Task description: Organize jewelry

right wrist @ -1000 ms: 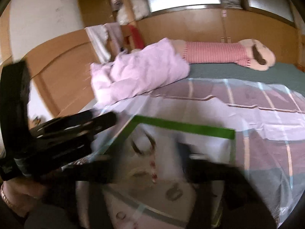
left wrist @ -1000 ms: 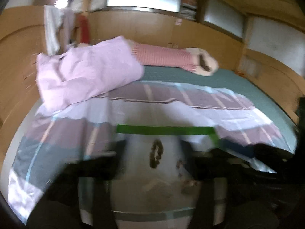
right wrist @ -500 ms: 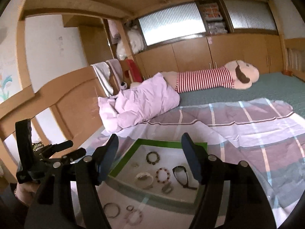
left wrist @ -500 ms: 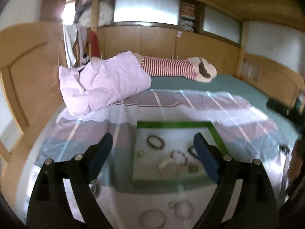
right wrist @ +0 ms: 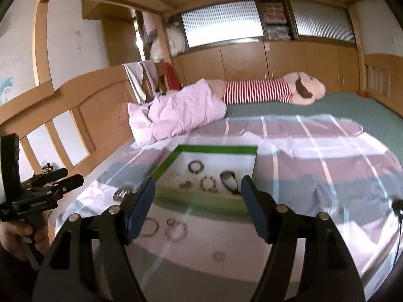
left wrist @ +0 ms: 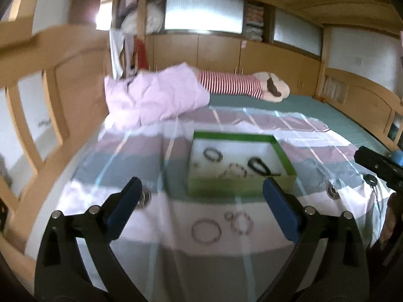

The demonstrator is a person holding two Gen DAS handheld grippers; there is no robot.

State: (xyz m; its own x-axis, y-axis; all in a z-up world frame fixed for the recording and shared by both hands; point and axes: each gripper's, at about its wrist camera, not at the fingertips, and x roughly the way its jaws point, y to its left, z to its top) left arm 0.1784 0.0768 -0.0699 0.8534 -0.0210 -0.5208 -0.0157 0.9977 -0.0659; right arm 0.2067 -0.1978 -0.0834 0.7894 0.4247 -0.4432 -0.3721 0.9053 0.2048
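You hold both tools back from a bed where jewelry waits to be sorted. In the left wrist view, the left gripper (left wrist: 200,201) fills the bottom of the frame, its jaws spreading wider with nothing between them. The green-rimmed box (left wrist: 283,151) sits at centre on the plaid sheet (left wrist: 121,161), open side up so pieces can be dropped in flat; a dark beaded bracelet (left wrist: 212,154) and a dark looped strap (left wrist: 255,163) already lie on its white floor, spaced apart. Below the box, nearer you, a thin bangle (left wrist: 206,231) and a beaded bracelet (left wrist: 241,223) rest loose on the sheet, apparently yet to be boxed. In the right wrist view, the right gripper (right wrist: 197,201) frames the same box from lower centre, jaws parted and empty. At that view's lower left your hand (right wrist: 17,236) grips the other tool's handle, held clear of the bed.
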